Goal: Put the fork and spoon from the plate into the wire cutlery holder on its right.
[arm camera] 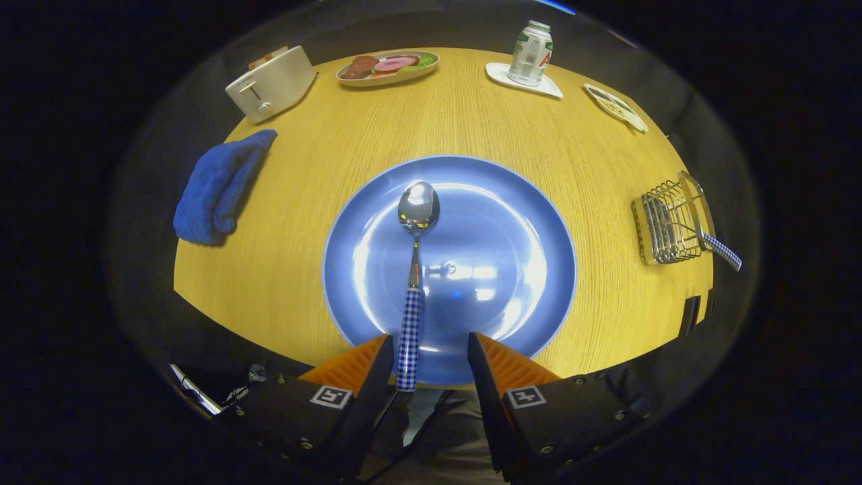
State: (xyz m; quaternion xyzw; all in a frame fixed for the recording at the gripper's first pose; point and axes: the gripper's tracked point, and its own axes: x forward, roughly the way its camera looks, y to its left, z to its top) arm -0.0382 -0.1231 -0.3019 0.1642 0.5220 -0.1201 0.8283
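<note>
Spoon (pixel 417 214) lying on the blue plate (pixel 532 222) on a yellow wood-grain table (pixel 471 114), handle running back between the fingers – gripper (pixel 431 353) standing apart, gripping nothing – wire cutlery holder (pixel 667 219) sitting right of the plate, a checked handle sticking out of it, dark booth surrounding.

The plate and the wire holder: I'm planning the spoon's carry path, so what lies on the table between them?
In the gripper view, only bare wooden table lies between the blue plate and the wire cutlery holder. The open gripper straddles the spoon handle.
</note>
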